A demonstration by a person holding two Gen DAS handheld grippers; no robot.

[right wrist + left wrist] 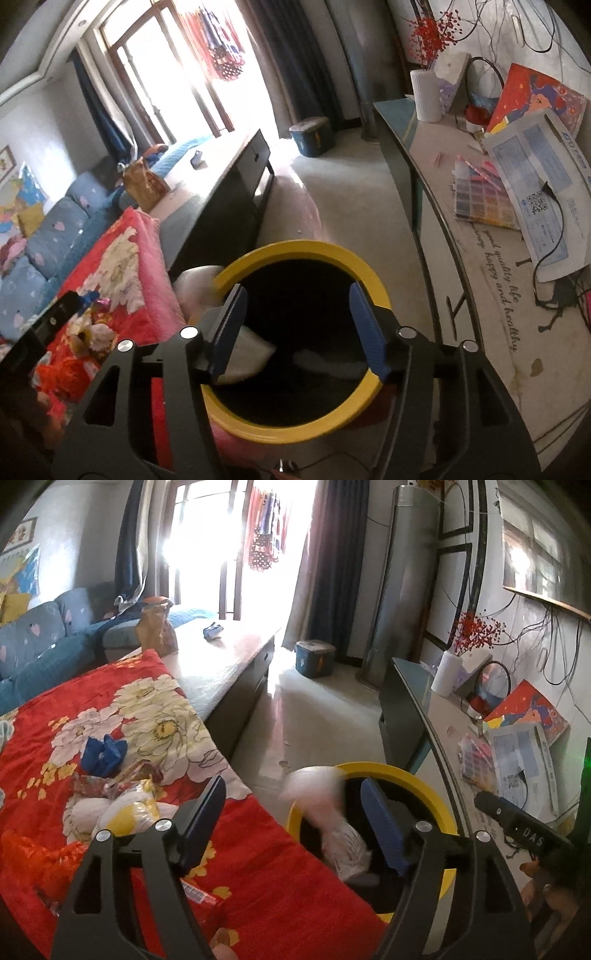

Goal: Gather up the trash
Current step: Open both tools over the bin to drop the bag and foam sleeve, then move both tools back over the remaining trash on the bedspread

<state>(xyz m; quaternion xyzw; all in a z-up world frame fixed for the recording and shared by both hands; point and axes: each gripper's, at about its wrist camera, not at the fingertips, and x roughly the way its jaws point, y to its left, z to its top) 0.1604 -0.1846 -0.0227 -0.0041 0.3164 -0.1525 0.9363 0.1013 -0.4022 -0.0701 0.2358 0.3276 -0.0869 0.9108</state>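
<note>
Left hand-held gripper (295,823) is seen released, jaws wide, over the edge of the yellow-rimmed bin (424,775). A white plastic bag (325,812), motion-blurred, is seen between the open fingers without being pressed, partly inside the bin. Only the left view shows the trash left on the red floral blanket (258,867): a blue crumpled wrapper (105,753), a white-and-yellow bag (125,808), and a red packet (197,891) near the gripper base. The right gripper's body is glimpsed at that view's right edge.

Right hand-held gripper (295,325) is also released, jaws apart, nothing gripped, directly above the bin's mouth (295,430). Only this view looks into the bin: white trash (247,350) is seen lying in the dark interior. The blurred white bag (195,291) is seen at the rim's left side. A table (480,295) with papers is seen to the right.
</note>
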